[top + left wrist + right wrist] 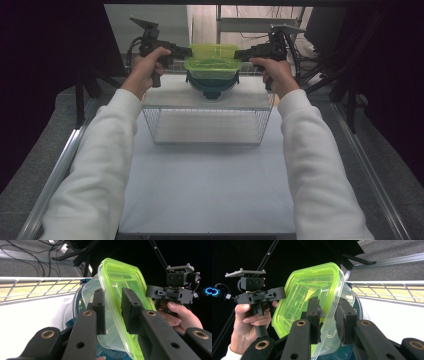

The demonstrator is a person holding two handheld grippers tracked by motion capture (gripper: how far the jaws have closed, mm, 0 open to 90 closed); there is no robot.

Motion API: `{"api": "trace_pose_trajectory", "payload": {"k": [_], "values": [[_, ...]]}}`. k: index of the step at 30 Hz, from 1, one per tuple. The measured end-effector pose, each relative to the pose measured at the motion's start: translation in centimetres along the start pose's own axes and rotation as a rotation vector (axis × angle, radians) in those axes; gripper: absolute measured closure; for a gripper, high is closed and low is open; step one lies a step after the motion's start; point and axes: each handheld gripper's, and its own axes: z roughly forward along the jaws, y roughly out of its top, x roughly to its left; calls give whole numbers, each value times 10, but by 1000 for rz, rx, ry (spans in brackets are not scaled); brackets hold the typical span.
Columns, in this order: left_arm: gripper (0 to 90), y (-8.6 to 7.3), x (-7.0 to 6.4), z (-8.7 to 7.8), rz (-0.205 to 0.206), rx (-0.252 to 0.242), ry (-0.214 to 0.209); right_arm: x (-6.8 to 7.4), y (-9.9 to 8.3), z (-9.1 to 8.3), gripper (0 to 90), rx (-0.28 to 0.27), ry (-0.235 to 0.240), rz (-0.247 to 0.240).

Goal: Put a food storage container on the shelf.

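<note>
The left tool (186, 51) is held up at the far left of the worktop (210, 170), its jaws closed on the left rim of a clear box (212, 70) with a green lid (212, 52); in the left gripper view the two black jaws pinch lid edge and box wall between them, and the left hand (145, 70) wraps the grip so the trigger is hidden. The box hangs in the air between the two tools, above the far edge of a wire basket (207, 125), roughly level in the high view though it looks steeply tilted in both gripper views. Under the box sits a dark teal thing (212, 91), mostly covered by the box; whether it is a second container or a base cannot be told, nor whether it rests on the worktop. The box's contents are hard to make out through the plastic. The right tool (241, 54) grips the right rim in the same way, jaws narrow on lid and wall, held by the right hand (276, 75). Both sleeves are cut off by the bottom edge.
</note>
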Motion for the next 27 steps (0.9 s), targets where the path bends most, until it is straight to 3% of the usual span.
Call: {"api": "trace_pose_trajectory", "payload": {"k": [11, 16, 21, 27], "values": [[682, -2, 3, 6, -10, -3, 10, -4, 0, 2, 700, 7, 9, 20], [502, -2, 4, 9, -9, -12, -1, -1, -1, 6, 585, 3, -9, -16], [397, -3, 0, 3, 44, -35, 20, 5, -2, 3, 442, -38, -37, -79], [330, -11, -9, -16, 118, -75, 63, 15, -4, -13, 383, -89, -60, -164]]}}
